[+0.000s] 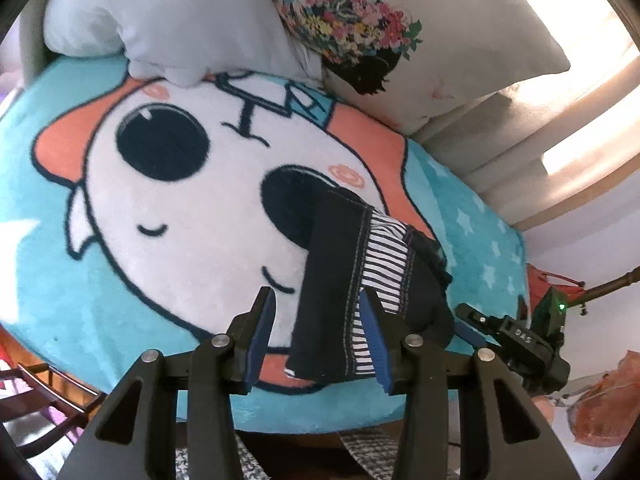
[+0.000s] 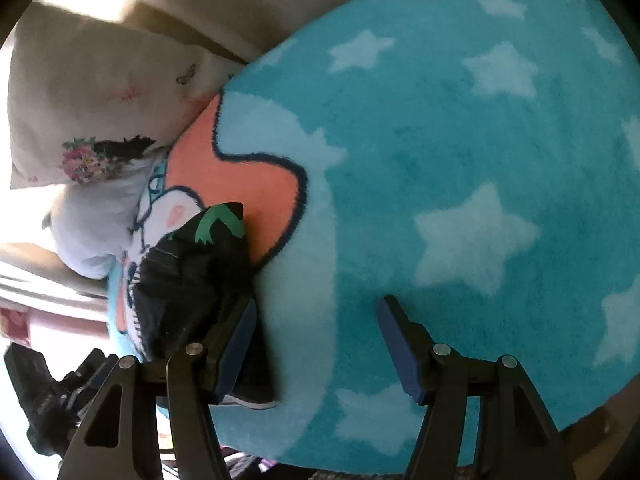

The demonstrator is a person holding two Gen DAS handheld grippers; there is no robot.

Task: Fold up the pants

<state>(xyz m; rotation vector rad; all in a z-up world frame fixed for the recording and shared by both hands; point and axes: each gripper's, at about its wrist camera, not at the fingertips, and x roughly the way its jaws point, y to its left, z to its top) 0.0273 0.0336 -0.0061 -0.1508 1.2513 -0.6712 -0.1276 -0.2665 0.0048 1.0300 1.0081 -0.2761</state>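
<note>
Both grippers pointing steeply down, left gripper [image 1: 318, 336] spread around dark striped pants [image 1: 360, 272], pads not pressing, right gripper [image 2: 316, 344] released, hovering over plush blanket [image 2: 440, 160].

left gripper [image 1: 318, 332]: tilted steeply down, jaws parted, pads not pressing | right gripper [image 2: 318, 340]: tilted steeply down, jaws wide apart

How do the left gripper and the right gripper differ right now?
The left gripper has the dark pants lying between its fingers, not pinched; the right gripper has only blue star blanket between its fingers, with the pants beside its left finger. The left gripper's gap looks narrower than the right gripper's. Both are open, with blue pads.
</note>
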